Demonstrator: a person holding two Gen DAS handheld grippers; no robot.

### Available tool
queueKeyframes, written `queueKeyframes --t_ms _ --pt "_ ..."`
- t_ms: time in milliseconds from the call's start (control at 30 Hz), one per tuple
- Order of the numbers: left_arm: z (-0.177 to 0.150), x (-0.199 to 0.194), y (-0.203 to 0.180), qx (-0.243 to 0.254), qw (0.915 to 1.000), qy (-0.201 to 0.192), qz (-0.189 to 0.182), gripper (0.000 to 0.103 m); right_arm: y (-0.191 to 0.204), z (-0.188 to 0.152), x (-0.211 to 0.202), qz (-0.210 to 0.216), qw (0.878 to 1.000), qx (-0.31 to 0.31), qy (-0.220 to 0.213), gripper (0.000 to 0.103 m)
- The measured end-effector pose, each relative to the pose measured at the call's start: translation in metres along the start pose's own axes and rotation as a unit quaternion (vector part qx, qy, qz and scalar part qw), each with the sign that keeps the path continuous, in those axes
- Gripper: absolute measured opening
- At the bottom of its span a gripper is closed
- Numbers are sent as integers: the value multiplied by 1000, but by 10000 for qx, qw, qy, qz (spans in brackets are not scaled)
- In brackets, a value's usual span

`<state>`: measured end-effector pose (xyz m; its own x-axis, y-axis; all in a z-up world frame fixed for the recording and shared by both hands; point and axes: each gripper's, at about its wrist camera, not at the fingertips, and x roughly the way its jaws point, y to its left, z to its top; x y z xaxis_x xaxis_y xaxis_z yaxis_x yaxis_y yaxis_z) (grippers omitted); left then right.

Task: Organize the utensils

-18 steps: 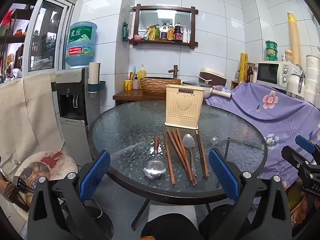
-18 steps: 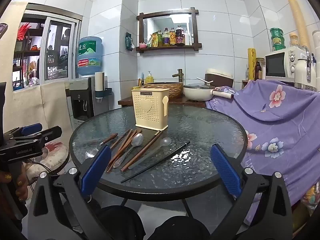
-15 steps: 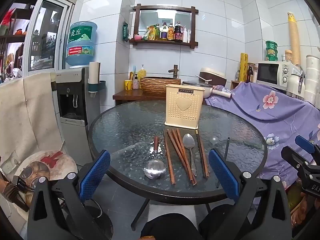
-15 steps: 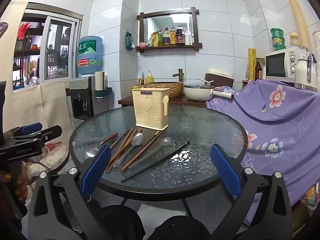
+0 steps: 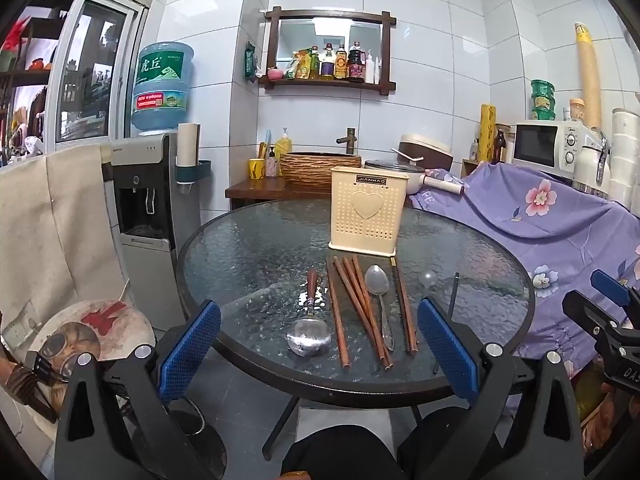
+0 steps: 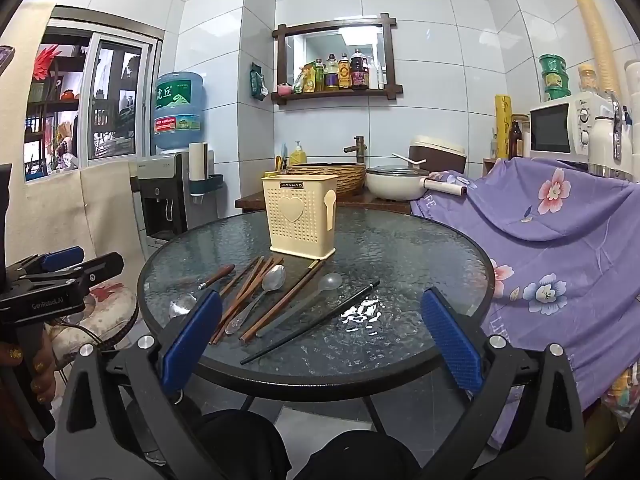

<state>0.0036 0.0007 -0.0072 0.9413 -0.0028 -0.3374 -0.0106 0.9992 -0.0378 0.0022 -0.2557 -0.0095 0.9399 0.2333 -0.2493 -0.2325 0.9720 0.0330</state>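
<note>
Seen from the left wrist: left gripper [image 5: 319, 350] held low at the near rim of the glass table [image 5: 248, 248], tilted slightly downward, jaws spread wide with nothing between the blue pads. Just beyond, laid side by side on the glass: ladle [image 5: 310, 326], brown chopsticks [image 5: 358, 306], spoon [image 5: 379, 294], clear spoon [image 5: 427, 279], black chopstick [image 5: 451, 300]. Behind them, upright, a cream holder [image 5: 367, 211]. Poking in at the right edge, the right gripper [image 5: 600, 312].

Seen from the right wrist: right gripper [image 6: 320, 340] likewise low at the table's near edge, aimed a little downward, jaws wide apart and empty. Utensils fanned out ahead and to the left, in front of the holder. At far left, the left gripper, gripped by a hand [image 6: 28, 368] on its handle.
</note>
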Motion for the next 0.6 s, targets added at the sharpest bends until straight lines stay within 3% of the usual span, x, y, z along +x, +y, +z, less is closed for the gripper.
queueKeyframes --t_ms 600 --pt "2 -2 -1 -51 10000 15 -25 97 6 -1 1 26 10000 6 22 98"
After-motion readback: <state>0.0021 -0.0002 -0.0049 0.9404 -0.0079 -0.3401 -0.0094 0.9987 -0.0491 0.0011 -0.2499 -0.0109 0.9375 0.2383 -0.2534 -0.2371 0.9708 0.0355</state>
